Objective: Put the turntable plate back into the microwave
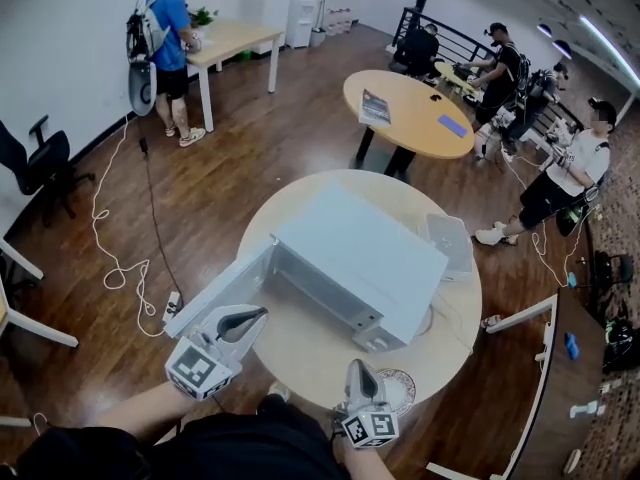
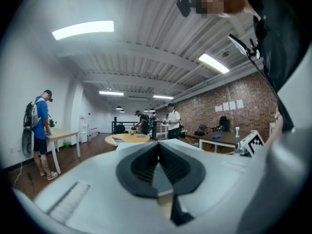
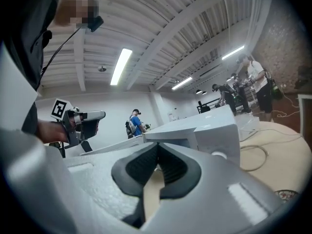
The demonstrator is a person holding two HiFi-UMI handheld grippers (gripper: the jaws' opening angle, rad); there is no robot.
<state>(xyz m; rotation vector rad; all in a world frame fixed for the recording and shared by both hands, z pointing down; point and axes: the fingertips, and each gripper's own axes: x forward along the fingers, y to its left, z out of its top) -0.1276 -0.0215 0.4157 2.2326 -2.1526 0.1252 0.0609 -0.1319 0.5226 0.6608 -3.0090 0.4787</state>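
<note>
While both claws hang empty at the near edge, the task stands unbegun. Nearest: the right claw (image 1: 358, 370), clenched with its pads meeting and nothing between them, pointing level towards the microwave. Just beside it, to its right on the worktop (image 1: 300, 353), lies a round disc with a patterned rim (image 1: 400, 390), judged to be the turntable plate; it is not held, and whether the claw touches it cannot be told. Left of that, the left claw (image 1: 254, 317), likewise clenched on nothing, sits near the swung-out door (image 1: 215, 293). Next: the microwave (image 1: 365, 253), a pale box mid-worktop, door already open to the left, its cavity (image 1: 315, 290) facing the person and showing no plate inside as far as can be seen. Beside its right flank, a loop of cable (image 1: 432, 320) and a flat grey slab (image 1: 452, 243), apart from the disc. Beyond: an orange round table (image 1: 410, 113) and several people standing well apart along the room's walls. Done: door opened. Left: grasp the disc, carry it through the opening, seat it flat on the cavity floor, release.
</note>
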